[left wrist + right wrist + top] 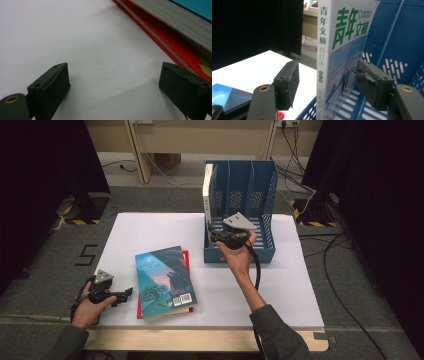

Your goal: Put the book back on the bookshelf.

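Note:
A blue three-slot file rack (240, 254) stands at the back of the white table (150, 227). A white magazine-like book (207, 187) stands upright in its left slot. My right gripper (214, 233) is at the rack's front left. In the right gripper view the book (344, 37) stands between the open jaws of the right gripper (327, 65), and neither pad presses on it. A blue-covered book (165, 280) lies on a red one (186, 260) near the front. My left gripper (128, 293) rests open on the table just left of that stack, with nothing in it (113, 72).
The rack's (392, 32) middle and right slots hold nothing. The stack's page edges (175, 22) and red cover (172, 42) lie close to the left gripper's right jaw. Cables and dark curtains surround the table; bare white surface lies left of the rack.

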Demonstrator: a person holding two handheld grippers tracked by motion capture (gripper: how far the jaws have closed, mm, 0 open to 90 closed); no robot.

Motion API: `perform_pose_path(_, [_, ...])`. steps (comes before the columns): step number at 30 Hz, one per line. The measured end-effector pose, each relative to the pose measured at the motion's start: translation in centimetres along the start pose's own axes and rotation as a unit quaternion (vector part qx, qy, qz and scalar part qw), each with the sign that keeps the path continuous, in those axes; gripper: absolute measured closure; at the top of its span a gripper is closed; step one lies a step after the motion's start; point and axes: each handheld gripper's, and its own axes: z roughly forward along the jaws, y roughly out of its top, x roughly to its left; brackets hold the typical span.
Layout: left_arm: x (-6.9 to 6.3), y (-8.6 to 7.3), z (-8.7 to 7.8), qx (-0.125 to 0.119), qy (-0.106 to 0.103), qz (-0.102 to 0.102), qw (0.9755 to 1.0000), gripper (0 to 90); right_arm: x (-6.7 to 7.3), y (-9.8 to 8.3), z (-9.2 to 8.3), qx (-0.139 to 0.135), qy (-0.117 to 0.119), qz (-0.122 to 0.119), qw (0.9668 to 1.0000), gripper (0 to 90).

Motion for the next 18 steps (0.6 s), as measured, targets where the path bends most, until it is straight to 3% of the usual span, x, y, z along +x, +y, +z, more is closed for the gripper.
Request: perform_pose_path(18, [0.0, 0.0, 0.0, -0.001, 0.001, 0.000, 1.0000, 8.6, 0.8, -1.9, -1.7, 0.004, 0.032, 0.018, 0.9993, 36.2])
